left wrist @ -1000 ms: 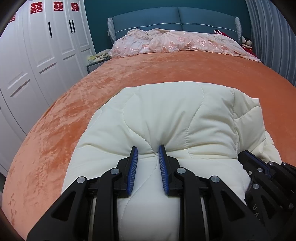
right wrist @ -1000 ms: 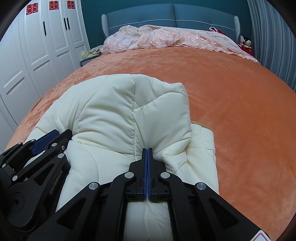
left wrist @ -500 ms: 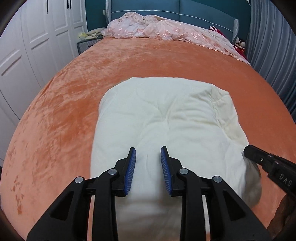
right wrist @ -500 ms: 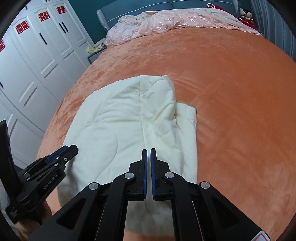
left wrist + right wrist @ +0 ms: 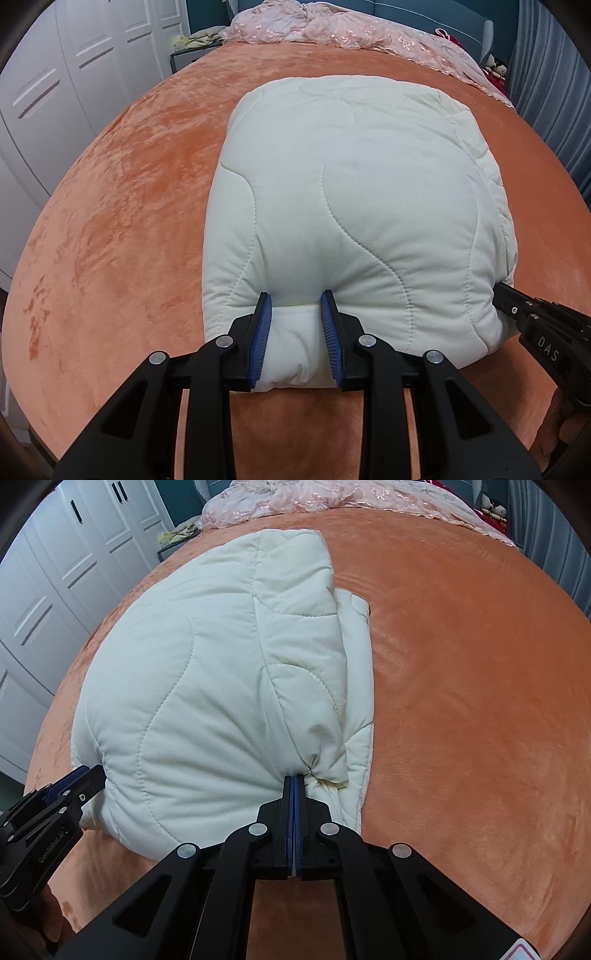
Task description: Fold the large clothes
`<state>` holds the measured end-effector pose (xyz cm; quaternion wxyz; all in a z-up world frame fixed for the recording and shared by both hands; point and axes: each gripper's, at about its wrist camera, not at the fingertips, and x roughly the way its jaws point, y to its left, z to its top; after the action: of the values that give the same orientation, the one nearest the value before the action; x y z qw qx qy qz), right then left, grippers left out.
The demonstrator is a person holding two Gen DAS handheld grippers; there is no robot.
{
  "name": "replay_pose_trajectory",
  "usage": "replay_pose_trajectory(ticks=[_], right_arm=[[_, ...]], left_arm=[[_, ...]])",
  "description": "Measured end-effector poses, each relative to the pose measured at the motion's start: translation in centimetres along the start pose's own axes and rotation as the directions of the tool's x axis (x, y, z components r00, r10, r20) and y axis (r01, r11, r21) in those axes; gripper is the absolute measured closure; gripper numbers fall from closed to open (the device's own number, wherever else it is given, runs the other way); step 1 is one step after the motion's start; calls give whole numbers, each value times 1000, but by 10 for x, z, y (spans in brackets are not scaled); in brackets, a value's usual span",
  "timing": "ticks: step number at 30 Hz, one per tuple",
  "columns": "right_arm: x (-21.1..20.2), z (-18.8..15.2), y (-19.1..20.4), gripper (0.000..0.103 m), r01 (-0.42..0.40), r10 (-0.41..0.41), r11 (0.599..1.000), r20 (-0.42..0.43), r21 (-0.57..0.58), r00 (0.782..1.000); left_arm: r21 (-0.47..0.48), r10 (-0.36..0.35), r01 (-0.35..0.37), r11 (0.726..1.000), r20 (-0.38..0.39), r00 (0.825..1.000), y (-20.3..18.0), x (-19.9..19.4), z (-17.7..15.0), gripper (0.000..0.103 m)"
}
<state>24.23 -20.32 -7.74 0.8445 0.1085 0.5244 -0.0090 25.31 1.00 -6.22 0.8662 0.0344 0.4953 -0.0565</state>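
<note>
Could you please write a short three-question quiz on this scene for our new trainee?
1. True or false: the right claw is shut on a pinch of the cream quilted garment.
2. What colour is the bedspread?
3. Where does the left claw grip the garment: A) near edge, B) far edge, C) nowhere?

Key: 1 true; 2 orange; 3 A.
</note>
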Motion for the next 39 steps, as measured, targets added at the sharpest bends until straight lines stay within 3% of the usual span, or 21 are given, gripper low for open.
replay_pose_trajectory(ticks=[8,10,11,13,18,23,26,39], right_arm=[[-17,2,8,101,3,-2,1000,-18,28,1000],[-35,-6,12,87,-8,8,999,-2,40,1000],[-43,-10,13,81,-11,11,999,11,35,1000],[-67,-22,20,59,5,-5,1000,64,8,998],[-106,-52,31,45,35,-28,998,144,-45,989],[-130,-81,29,37,55,-47,998,195,-40,980],[-140,-93,22,34,62,-55,998,215,-25,975],[-163,-141,14,27,70,-64,997,239,-15,969]], left_arm=[[-21,3,-4,1000,-26,1000,1,-13,1,76],[-43,-18,16,999,-34,999,6,-24,-3,74],[-50,-25,23,998,-33,999,7,-30,-6,68],[-67,-35,34,997,-20,999,9,-44,-13,62],[-75,-34,35,997,23,999,6,-78,-35,44],[-61,-3,7,998,64,998,0,-103,-58,24],[-55,2,2,998,75,997,-2,-112,-70,18],[-5,23,-22,1000,108,994,-23,-138,-113,14]])
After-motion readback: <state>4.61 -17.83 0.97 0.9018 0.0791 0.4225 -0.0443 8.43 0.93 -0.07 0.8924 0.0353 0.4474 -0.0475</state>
